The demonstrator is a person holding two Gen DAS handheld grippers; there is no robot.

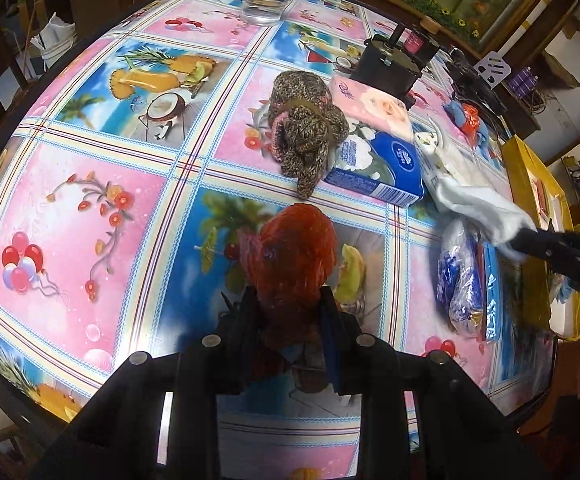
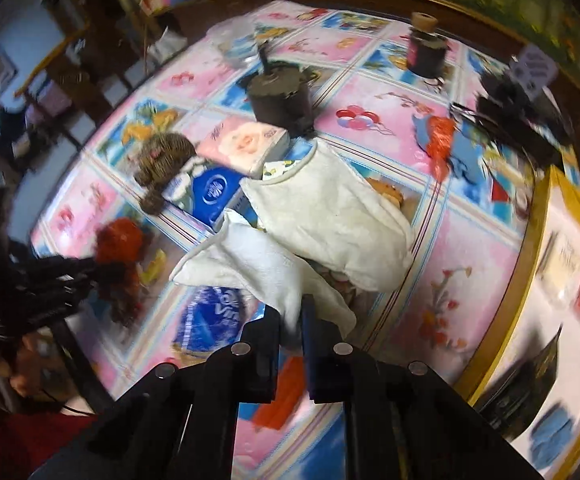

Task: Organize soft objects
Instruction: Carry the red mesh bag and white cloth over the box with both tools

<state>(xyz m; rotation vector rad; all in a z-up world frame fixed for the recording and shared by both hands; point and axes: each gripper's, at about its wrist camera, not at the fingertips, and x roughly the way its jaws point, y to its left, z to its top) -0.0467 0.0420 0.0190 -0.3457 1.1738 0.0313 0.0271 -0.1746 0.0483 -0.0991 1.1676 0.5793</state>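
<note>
two tools are both clamped on soft things above the patterned worktop (image 1: pixel 89 200): the left tool (image 1: pixel 290 304) pinches a crumpled red plastic bag (image 1: pixel 298 248), and the right tool (image 2: pixel 292 320) pinches a corner of a white cloth (image 2: pixel 330 216). a brown knitted bundle (image 1: pixel 306 128) lies touching a blue tissue pack (image 1: pixel 386 164) mid-worktop.

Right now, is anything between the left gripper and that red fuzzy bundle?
No. The left gripper is already shut on the red fuzzy bundle, nothing between them. The right gripper is likewise shut on the white cloth.
</note>
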